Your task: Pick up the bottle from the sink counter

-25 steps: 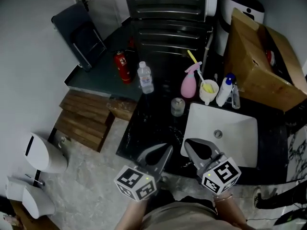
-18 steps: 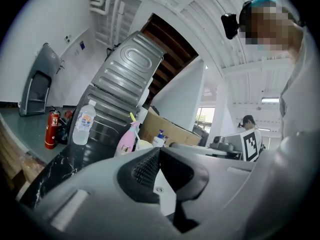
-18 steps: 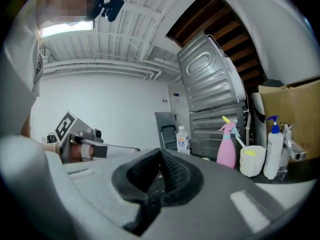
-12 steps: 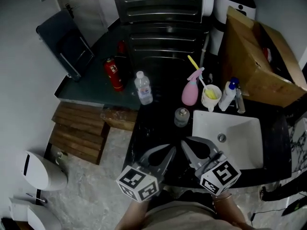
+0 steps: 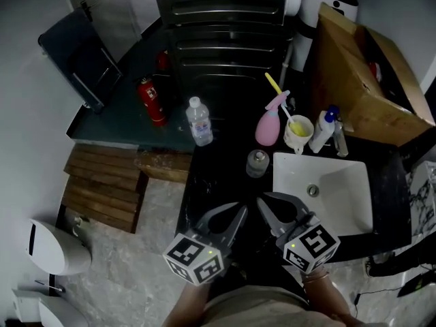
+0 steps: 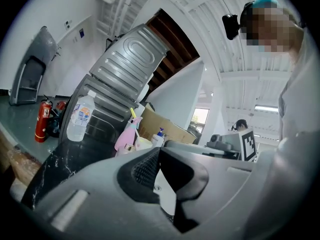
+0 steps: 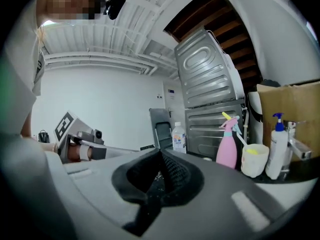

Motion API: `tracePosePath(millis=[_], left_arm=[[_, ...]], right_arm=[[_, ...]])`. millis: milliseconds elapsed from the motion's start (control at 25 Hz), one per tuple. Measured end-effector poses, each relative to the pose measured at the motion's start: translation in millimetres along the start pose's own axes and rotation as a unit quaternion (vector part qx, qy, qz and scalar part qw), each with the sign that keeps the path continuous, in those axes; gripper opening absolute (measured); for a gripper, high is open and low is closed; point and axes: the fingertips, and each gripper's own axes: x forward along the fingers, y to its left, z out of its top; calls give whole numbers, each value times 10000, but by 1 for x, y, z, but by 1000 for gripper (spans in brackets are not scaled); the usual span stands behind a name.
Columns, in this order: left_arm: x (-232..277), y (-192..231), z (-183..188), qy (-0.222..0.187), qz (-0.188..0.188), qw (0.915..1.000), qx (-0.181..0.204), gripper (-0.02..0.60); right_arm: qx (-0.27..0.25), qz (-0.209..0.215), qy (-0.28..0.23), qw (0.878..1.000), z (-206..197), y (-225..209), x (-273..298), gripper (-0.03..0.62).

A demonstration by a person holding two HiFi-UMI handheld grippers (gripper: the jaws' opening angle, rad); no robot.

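No text legible anywhere. Label on bottle (image 5: pixel 199 122): blue and orange print, too blurred to read. Label on fire extinguisher (image 5: pixel 151 102): unreadable.

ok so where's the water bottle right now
In the head view the bottle stands upright near the dark counter's far left corner, with the red extinguisher on its left and the pink sprayer on its right.

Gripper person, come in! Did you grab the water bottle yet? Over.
Jaws shut and empty on left gripper and right gripper. Water bottle upright at far left of counter, untouched. Small jar right of the path, not blocking.
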Motion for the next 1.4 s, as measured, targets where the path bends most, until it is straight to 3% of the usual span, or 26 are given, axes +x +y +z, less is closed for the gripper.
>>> tracePosePath(millis=[640, 1400], left_arm=[[2, 14, -2, 7, 25, 10000, -93, 6], [41, 43, -10, 46, 284, 9988, -396, 6]], right_arm=[[-25, 74, 311, 9995, -10, -4, 10, 2], [89, -62, 528, 9985, -22, -66, 28, 2]])
